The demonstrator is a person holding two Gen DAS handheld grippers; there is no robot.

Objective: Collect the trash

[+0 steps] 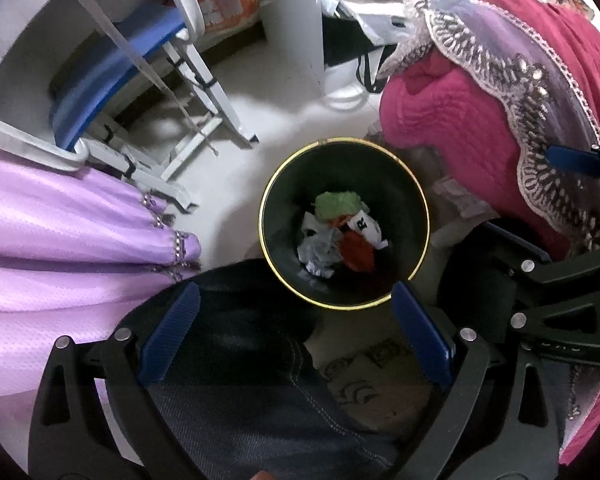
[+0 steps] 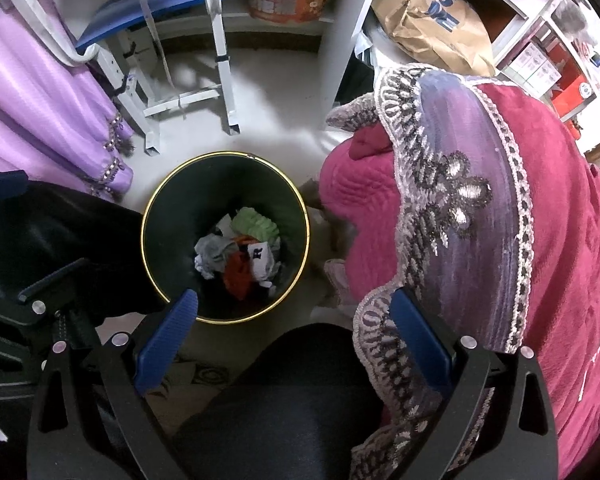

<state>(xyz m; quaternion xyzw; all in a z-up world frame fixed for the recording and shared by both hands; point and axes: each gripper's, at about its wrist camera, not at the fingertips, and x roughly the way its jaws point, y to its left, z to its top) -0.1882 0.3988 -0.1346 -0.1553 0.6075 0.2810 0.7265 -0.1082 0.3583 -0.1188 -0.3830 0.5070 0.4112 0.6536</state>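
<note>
Far left: lilac curtain (image 1: 60, 220) hanging to the floor, a white metal frame (image 1: 204, 92) behind it. Left claw (image 1: 296, 336) spread wide, nothing between the blue pads, held above a denim-clad knee (image 1: 240, 380). Centre: black bin (image 1: 296, 292) with a gold rim, standing upright on the pale floor, mouth opening straight up, long axis vertical. Inside, at the bottom: crumpled trash (image 1: 340, 236), a heap of grey-white paper, a green wad, an orange-red scrap and a white piece with black print. No clear pointing direction to the wads; roughly round lumps with no long axis. Likely very light, soft and crushable, not fragile, hardly slippery; best pinched across the bulk of a wad, where folds give the pads something to bite. Right claw (image 2: 296, 332) likewise gaping and empty, just beside the bin's near rim. Far right: magenta quilt (image 2: 560, 240) under a lace-edged purple cloth (image 2: 452, 128).
</note>
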